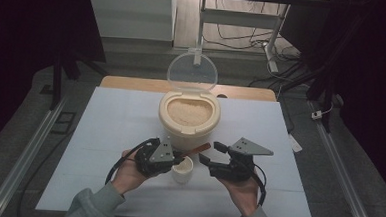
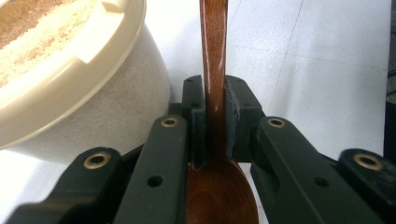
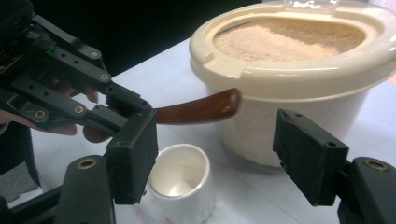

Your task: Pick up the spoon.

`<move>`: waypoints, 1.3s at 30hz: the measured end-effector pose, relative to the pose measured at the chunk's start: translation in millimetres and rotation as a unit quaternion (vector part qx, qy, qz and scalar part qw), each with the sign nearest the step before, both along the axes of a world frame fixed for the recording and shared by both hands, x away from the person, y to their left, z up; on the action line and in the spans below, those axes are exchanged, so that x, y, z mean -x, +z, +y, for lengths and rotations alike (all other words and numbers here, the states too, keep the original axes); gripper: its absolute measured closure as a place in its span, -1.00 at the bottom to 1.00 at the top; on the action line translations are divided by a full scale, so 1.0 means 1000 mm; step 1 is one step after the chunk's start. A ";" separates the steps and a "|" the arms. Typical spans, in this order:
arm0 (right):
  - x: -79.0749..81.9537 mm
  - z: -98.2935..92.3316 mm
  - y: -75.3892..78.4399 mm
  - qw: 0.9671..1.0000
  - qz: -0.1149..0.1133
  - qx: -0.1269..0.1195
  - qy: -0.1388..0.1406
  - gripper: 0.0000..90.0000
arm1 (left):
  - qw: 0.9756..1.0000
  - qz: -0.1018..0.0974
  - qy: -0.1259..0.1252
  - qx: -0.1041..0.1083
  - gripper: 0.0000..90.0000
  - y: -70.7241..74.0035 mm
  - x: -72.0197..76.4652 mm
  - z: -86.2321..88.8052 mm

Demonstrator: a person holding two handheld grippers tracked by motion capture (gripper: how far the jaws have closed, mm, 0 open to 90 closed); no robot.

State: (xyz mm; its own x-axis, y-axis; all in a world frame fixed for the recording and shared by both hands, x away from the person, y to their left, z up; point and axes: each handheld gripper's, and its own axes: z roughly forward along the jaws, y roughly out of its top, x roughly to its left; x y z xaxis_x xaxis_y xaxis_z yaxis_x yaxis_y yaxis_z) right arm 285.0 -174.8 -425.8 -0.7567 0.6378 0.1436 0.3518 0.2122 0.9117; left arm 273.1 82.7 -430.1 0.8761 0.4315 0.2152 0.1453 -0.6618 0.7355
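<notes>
Your left tool [image 1: 176,156] is clamped on the wooden spoon [image 2: 213,70] at its neck, over the white cup [image 1: 183,170] near the rice tub [image 1: 189,121], right tool [image 1: 210,153] open and empty; stiff, light, slick handle, so grip the neck.

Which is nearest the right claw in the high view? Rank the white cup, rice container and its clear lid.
1. White cup: just left of the right claw.
2. Rice container: behind the cup, mid-table.
3. Clear lid: upright at the container's far edge.
</notes>
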 end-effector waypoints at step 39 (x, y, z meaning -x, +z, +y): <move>0.001 0.009 -0.003 0.989 0.020 -0.134 0.057 0.74 | 1.000 -0.023 -0.007 -0.010 0.76 0.001 0.008 -0.007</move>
State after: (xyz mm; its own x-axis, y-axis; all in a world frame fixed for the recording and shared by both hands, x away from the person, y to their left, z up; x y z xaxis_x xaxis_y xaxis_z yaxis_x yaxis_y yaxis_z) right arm 283.7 -165.3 -428.4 -0.8118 0.4839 0.3269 0.3764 0.0056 0.9264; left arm 264.7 76.2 -429.5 0.8703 0.4153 0.2647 0.1022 -0.6781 0.7278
